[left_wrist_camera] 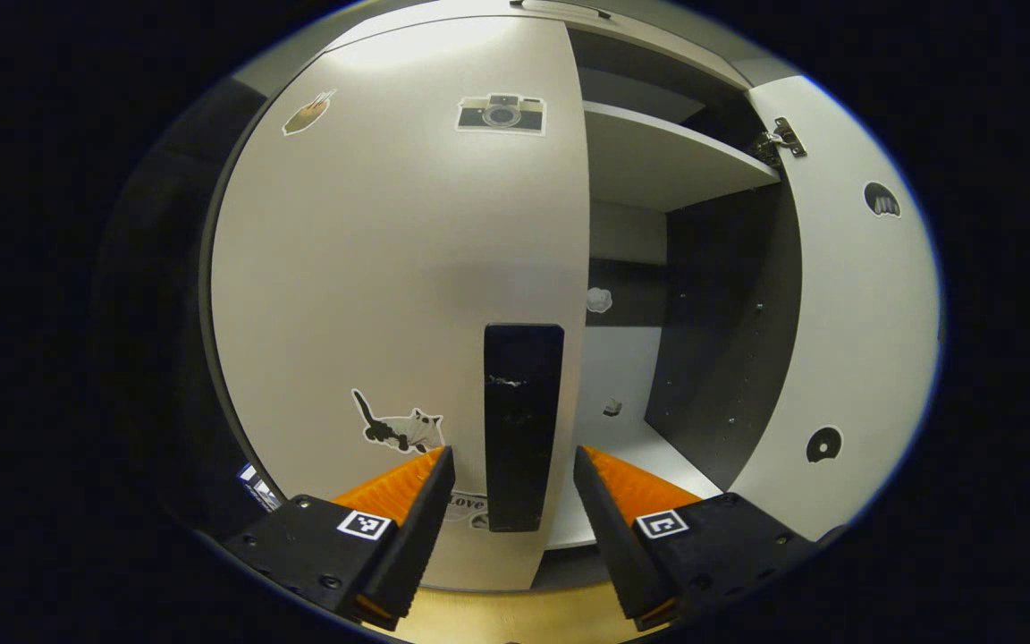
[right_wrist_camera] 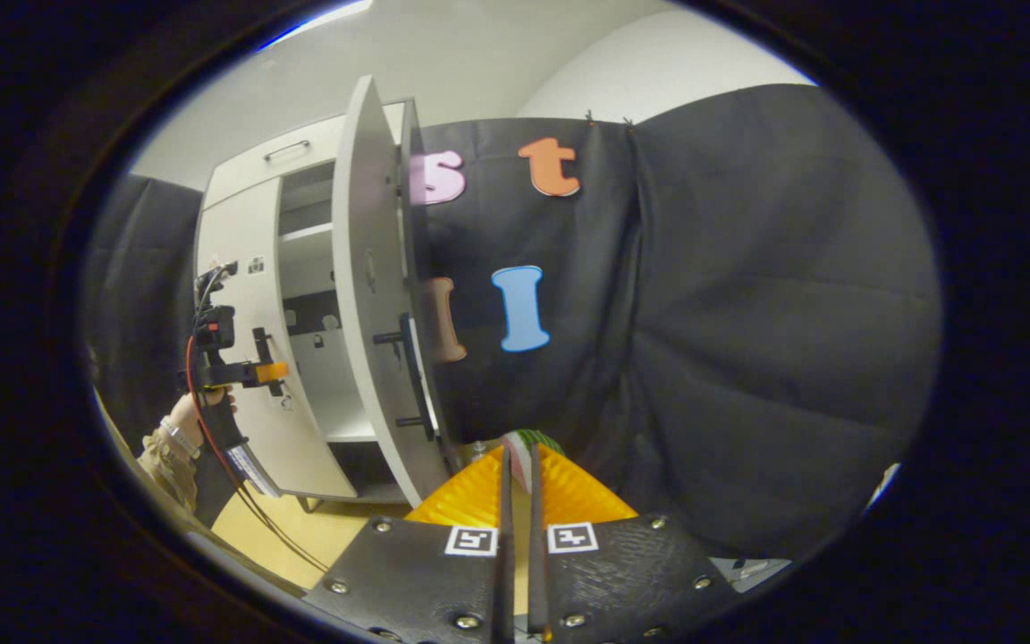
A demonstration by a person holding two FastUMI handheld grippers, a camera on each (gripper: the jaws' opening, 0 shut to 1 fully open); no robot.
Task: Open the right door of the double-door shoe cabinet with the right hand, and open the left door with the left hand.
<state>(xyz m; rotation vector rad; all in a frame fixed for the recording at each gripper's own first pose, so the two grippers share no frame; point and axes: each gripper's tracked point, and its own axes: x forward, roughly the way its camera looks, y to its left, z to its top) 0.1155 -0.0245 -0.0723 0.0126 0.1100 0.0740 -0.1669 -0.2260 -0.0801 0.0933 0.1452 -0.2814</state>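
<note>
**Right door swung wide, left handle lined up between the fingers**

Black cloth hangs behind the booth, pale wood floor below, and against it stands the white double-door shoe cabinet (right_wrist_camera: pixel 238 188).

Start with the left door (left_wrist_camera: pixel 399 268): it sits closed, flush with the cabinet front, dotted with stickers, a camera sticker (left_wrist_camera: pixel 501 114) up high and a cat sticker (left_wrist_camera: pixel 401 427) low down. Its black bar handle (left_wrist_camera: pixel 523 425) runs straight up and down, long axis vertical, set right at the door's inner edge. The left gripper (left_wrist_camera: pixel 513 478) is square on to it, jaws spread apart with the handle standing between the fingers and neither finger touching it yet, as far as I can tell. That placement makes sense: straddle the upright bar first, then close across its narrow width and pull.

Moving outward, the right door (left_wrist_camera: pixel 846 295) is already swung open, turned well out from the front with its hinge (left_wrist_camera: pixel 781 139) exposed at the top. Inside, a white shelf (left_wrist_camera: pixel 667 161) and dark side panels show.

From the right gripper view, that open door (right_wrist_camera: pixel 372 295) presents nearly edge-on, its own handle (right_wrist_camera: pixel 409 371) on the outer face. The right gripper (right_wrist_camera: pixel 519 474) is drawn well away from the cabinet, fingers together with just a slit between them, holding nothing. Far left, a hand (right_wrist_camera: pixel 186 416) holds the other gripper up at the closed door.

By my reckoning half the job is done; the left grip comes next.
</note>
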